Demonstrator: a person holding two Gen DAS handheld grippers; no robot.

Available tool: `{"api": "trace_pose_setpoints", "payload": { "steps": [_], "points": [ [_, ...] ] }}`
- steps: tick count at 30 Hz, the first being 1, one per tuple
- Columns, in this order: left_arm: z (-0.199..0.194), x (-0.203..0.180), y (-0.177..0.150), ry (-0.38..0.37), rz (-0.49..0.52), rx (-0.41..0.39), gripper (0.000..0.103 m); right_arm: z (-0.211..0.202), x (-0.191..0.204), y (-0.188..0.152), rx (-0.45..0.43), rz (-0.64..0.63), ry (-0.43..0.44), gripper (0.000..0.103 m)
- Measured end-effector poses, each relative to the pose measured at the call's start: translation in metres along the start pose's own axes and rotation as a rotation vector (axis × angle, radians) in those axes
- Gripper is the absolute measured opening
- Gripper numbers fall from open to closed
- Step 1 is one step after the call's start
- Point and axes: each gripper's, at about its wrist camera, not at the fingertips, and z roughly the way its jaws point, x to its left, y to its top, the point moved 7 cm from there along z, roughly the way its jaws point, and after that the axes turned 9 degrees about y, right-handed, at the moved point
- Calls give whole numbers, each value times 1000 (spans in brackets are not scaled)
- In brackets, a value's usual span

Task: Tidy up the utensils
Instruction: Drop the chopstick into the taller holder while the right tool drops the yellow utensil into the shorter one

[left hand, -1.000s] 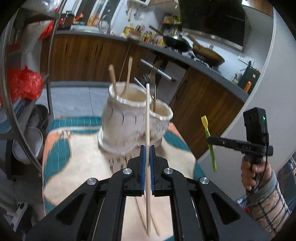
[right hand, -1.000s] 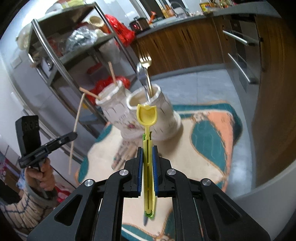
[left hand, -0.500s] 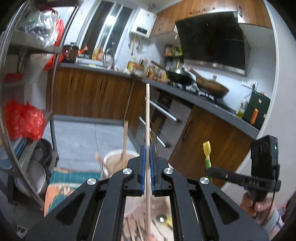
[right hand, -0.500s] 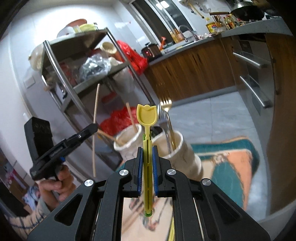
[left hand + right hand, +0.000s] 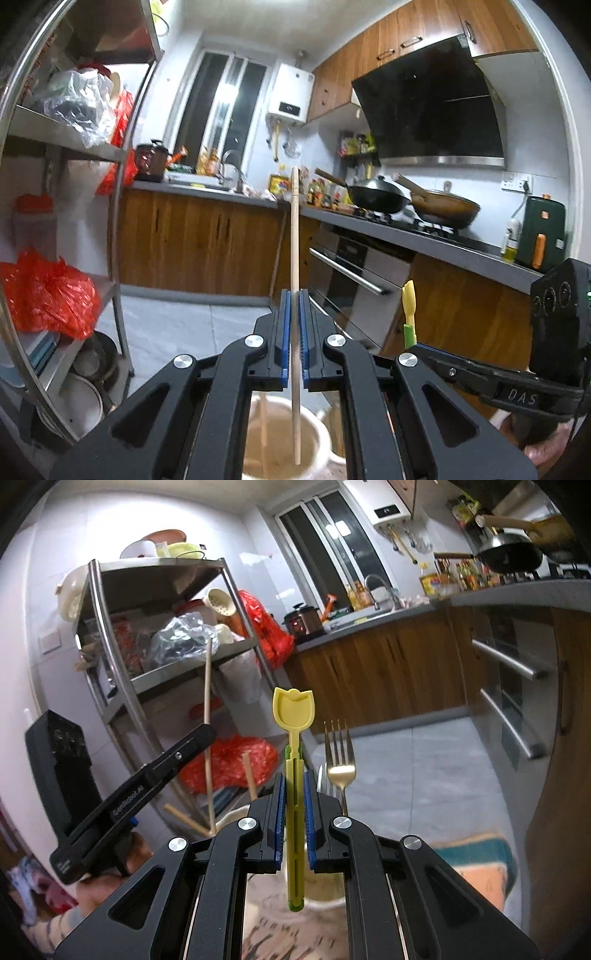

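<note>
My left tool [image 5: 293,339] was clamped on the chopstick [image 5: 294,258], which stood upright, its lower tip hanging straight down into the mouth of the pale holder [image 5: 284,443] directly beneath. My right tool [image 5: 294,823] gripped the yellow spoon [image 5: 293,738], also upright, above the second holder [image 5: 325,890] where a gold fork [image 5: 340,753] stood. The left looked nearer to dropping. Both holders sat on a patterned cloth [image 5: 480,864]; shelves and kitchen cabinets lay beyond.
</note>
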Motion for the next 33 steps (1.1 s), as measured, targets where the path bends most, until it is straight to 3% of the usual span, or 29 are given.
{"api": "trace_pose_setpoints", "payload": {
  "steps": [6, 14, 29, 33],
  "points": [
    [10, 5, -17, 31, 19, -13, 4, 20, -10, -10, -7, -27, -39, 11],
    [-15, -22, -33, 58, 166, -143, 4, 28, -18, -27, 18, -89, -123, 11],
    [-17, -18, -29, 94, 176, -139, 5, 33, -24, -53, 101, -87, -147, 11],
    [-18, -18, -27, 89, 169, -134, 16, 34, -24, -56, 119, -90, -151, 11]
  ]
}}
